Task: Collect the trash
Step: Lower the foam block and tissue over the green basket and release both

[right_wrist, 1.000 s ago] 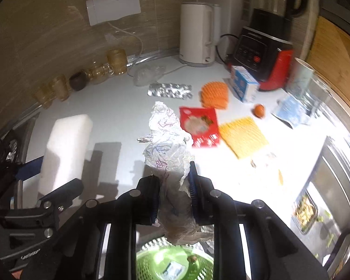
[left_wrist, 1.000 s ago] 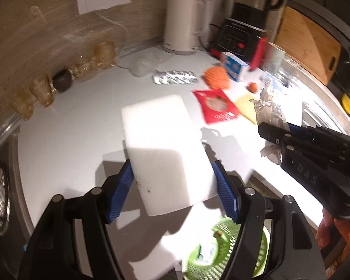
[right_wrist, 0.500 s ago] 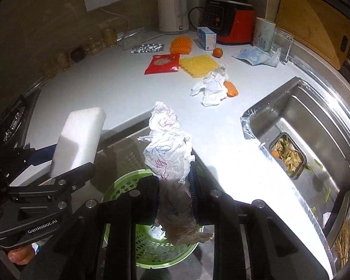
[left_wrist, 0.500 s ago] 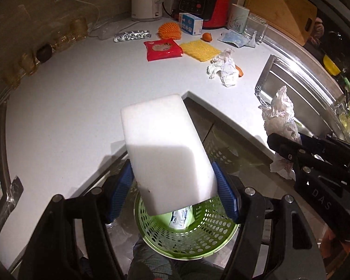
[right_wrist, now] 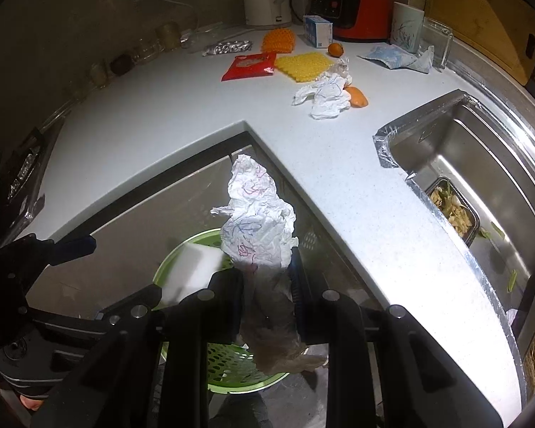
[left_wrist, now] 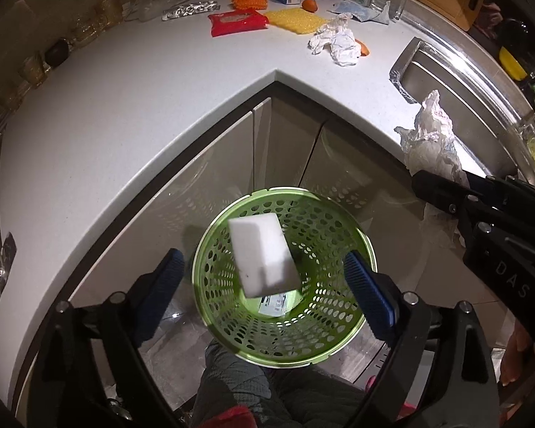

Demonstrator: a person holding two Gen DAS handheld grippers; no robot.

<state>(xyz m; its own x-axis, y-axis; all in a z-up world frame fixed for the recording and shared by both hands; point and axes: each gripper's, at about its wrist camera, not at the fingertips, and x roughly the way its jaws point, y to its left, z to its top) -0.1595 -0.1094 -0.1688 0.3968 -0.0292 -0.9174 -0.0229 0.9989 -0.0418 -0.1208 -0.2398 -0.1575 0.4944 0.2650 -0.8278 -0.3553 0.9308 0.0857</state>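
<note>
My left gripper (left_wrist: pixel 264 278) is open above the green perforated trash basket (left_wrist: pixel 324 335), which stands on the floor below the counter corner. The white foam block (left_wrist: pixel 262 258) is free of the blue pads, in mid-air inside the basket's mouth; it also shows in the right wrist view (right_wrist: pixel 192 271). My right gripper (right_wrist: pixel 265 281) is shut on a crumpled white printed wrapper (right_wrist: pixel 256 224) and holds it over the basket (right_wrist: pixel 232 374). In the left wrist view that gripper (left_wrist: pixel 481 214) and its wrapper (left_wrist: pixel 431 142) are at the right.
On the white counter (right_wrist: pixel 182 107) lie a crumpled paper (right_wrist: pixel 324 94), a red packet (right_wrist: pixel 249 66), a yellow mesh pad (right_wrist: pixel 305 66), an orange piece (right_wrist: pixel 356 96), a blister pack (right_wrist: pixel 226 48) and a blue wrapper (right_wrist: pixel 392 57). A steel sink (right_wrist: pixel 481 178) is at the right. Cabinet doors (left_wrist: pixel 285 142) stand behind the basket.
My left gripper opened and let the white foam block go; it is dropping into the green basket. Both grippers moved further off the counter, over the basket. The right one still holds the wrapper.
</note>
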